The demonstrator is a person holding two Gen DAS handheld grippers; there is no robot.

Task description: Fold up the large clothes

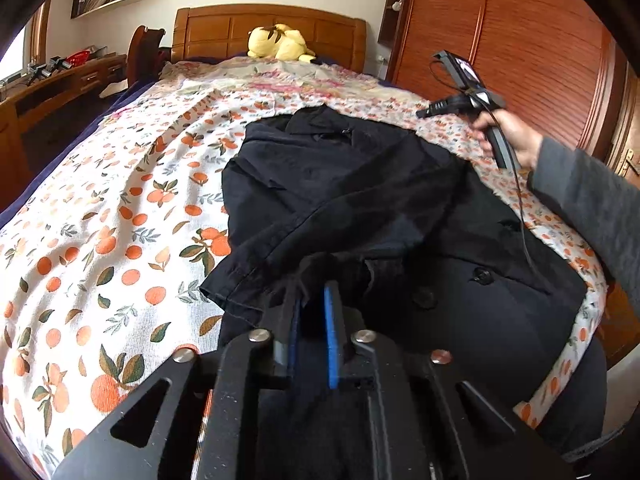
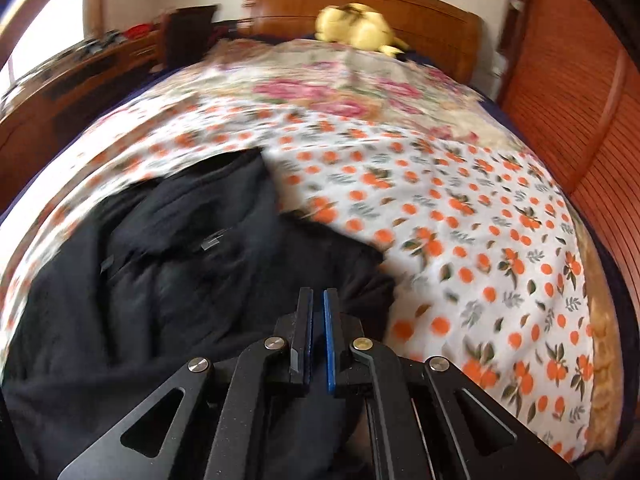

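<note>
Black cloth fills the middle of my left view: the coat (image 1: 360,200) lies on the orange-print bedspread (image 1: 100,220), one sleeve folded across its front. My left tongs (image 1: 316,296) stand narrowly parted just above a fold of it, gripping nothing. At the far right my right hand (image 1: 508,140) holds the other tool over the bedspread, beside the coat's collar end. A yellow plush toy (image 1: 280,42) sits by the headboard.

From the right view, blurred, my right tongs (image 2: 318,296) are pinched together, empty, over the coat (image 2: 160,260).

One black coat (image 1: 360,184), one plush toy (image 1: 278,42)
</note>
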